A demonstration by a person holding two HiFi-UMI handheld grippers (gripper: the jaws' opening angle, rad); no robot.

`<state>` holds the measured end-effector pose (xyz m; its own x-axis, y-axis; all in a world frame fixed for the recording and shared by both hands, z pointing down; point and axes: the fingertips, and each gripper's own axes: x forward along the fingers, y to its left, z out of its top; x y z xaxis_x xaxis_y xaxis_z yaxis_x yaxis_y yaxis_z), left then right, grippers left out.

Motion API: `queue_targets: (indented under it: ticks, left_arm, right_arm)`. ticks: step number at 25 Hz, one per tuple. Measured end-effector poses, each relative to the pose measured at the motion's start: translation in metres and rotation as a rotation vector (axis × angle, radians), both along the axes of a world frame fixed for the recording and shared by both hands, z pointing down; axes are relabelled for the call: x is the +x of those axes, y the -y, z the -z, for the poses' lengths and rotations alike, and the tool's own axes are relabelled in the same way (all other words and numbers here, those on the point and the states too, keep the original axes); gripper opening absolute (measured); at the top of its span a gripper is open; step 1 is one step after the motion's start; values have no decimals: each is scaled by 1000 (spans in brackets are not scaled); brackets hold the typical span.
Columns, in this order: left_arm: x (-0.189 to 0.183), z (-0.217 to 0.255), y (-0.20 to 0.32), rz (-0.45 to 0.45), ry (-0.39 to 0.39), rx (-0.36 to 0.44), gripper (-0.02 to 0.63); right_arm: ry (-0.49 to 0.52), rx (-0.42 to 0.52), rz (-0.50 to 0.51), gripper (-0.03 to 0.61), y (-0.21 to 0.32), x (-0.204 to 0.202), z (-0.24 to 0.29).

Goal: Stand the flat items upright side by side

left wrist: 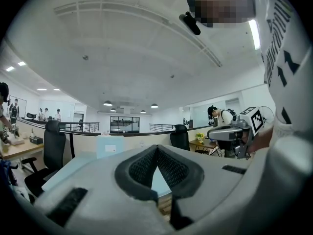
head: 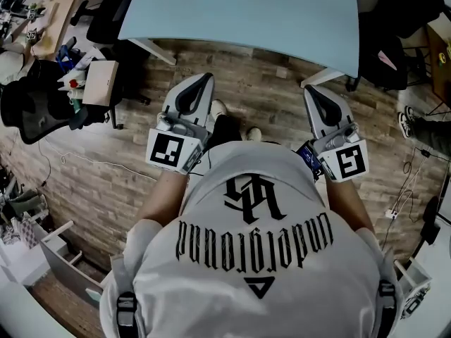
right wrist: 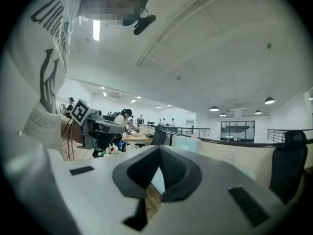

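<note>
In front of the pale blue table, over the wood-plank floor, I hold both tools level and close to my body, one at each side, their tips near the table's front edge. My left gripper has its dark padded jaws pressed together with nothing between them, and my right gripper is the same, closed tight on nothing. I cannot find the flat items I am to stand upright in any of my views, so I cannot say where they lie.
</note>
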<state>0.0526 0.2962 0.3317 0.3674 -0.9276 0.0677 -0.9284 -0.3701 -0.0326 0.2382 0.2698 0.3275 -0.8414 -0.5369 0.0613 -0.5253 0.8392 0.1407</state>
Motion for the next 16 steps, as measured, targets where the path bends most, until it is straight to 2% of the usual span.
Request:
queue_targets:
  ticks: [4, 16]
  left_arm:
    - [-5, 1, -4, 28, -19, 3, 0]
    - [-5, 1, -13, 26, -37, 13, 0]
  right_arm:
    - [-4, 3, 7, 5, -4, 0, -3]
    - [15, -11, 8, 5, -9, -2, -5]
